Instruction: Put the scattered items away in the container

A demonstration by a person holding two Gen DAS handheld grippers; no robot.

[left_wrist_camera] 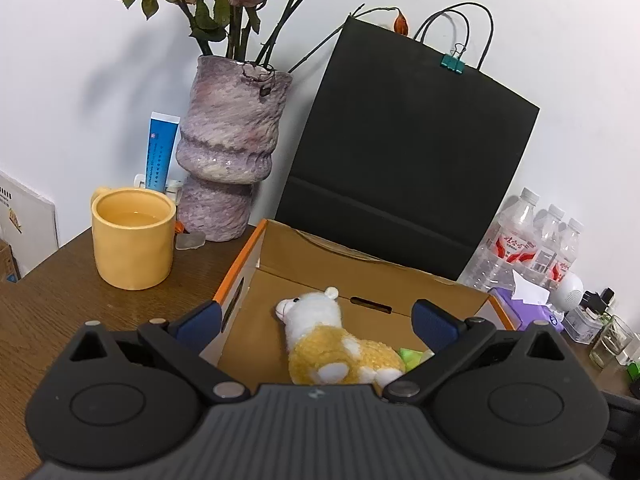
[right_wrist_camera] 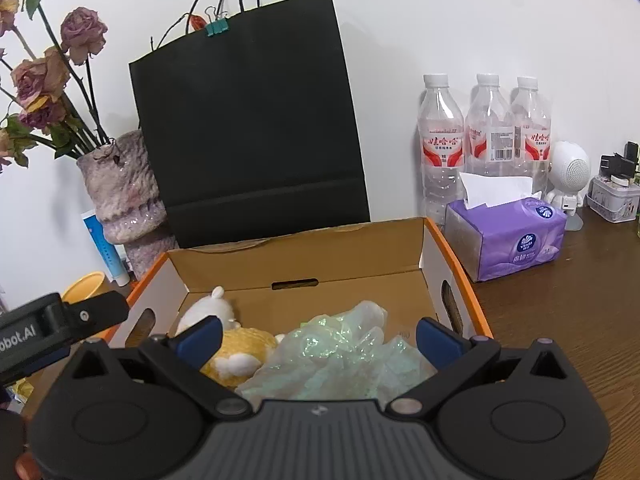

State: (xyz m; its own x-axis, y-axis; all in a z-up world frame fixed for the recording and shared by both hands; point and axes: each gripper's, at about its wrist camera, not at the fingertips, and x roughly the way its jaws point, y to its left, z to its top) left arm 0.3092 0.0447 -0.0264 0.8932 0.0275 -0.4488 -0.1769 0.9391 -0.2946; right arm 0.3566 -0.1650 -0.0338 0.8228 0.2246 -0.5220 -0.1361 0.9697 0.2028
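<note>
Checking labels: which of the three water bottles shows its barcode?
The middle bottle; its label is turned to the barcode, while the bottles on either side show red-and-white logos.

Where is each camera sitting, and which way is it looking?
Left wrist view: sits on the left claw, open, looking forward and down into the cardboard box at the toy alpaca.
Right wrist view: sits on the right claw, open, over the same box above the crinkly green bag; the left claw shows at its left edge.
Both share the box, the alpaca, the black bag and the vase.
</note>
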